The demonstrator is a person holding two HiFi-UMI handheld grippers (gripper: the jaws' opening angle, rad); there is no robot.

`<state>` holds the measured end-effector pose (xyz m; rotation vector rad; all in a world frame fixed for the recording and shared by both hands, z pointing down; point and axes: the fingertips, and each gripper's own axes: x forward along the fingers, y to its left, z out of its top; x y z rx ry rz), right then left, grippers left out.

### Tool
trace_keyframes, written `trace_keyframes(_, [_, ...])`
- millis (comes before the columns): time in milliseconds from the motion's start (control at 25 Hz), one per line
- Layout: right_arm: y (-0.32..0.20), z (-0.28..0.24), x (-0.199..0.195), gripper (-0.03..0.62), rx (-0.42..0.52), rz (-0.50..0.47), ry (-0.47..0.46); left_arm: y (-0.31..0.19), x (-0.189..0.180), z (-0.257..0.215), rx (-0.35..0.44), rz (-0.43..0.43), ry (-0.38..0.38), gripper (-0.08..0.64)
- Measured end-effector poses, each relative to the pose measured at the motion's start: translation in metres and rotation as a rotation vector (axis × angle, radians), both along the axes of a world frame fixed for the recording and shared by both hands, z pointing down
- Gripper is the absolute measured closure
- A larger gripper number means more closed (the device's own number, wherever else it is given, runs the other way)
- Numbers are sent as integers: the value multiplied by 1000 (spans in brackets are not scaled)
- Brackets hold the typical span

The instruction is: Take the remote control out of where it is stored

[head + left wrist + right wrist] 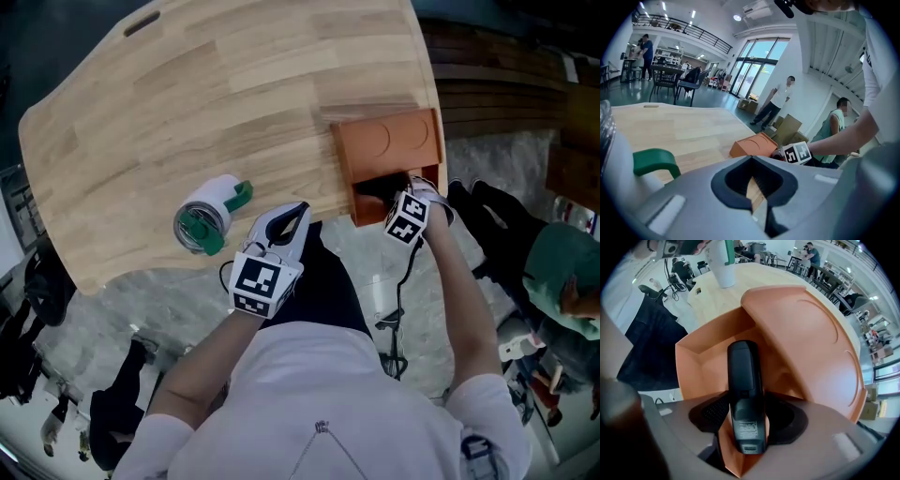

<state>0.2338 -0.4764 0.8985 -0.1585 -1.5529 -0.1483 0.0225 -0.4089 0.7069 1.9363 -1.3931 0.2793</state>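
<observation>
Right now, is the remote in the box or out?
Partly in: the remote reaches into the open box, its near end gripped by the right tool.

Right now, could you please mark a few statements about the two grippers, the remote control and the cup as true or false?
1. The right gripper grips the black remote control between its jaws. True.
2. The left gripper is clamped on the orange box. False: its jaws are together on nothing, away from the box.
3. The white cup with the green handle sits inside the orange box. False: it is on the wooden table, to the left of the box.
4. The open side of the orange box faces the right gripper. True.
</observation>
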Motion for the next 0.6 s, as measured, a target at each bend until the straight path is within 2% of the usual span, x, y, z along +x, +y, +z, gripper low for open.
trace_keyframes(80, [0,1,0,345,7,-28,12,0,-2,0,1,-6,-5,560])
trace_keyframes(360, [9,-2,1,350,-1,-105,49,4,-5,-8,2,-9,-28,560])
trace_keyframes(600, [23,-38,-10,350,41,-148,0,8,-1,-21,18,2,-47,560])
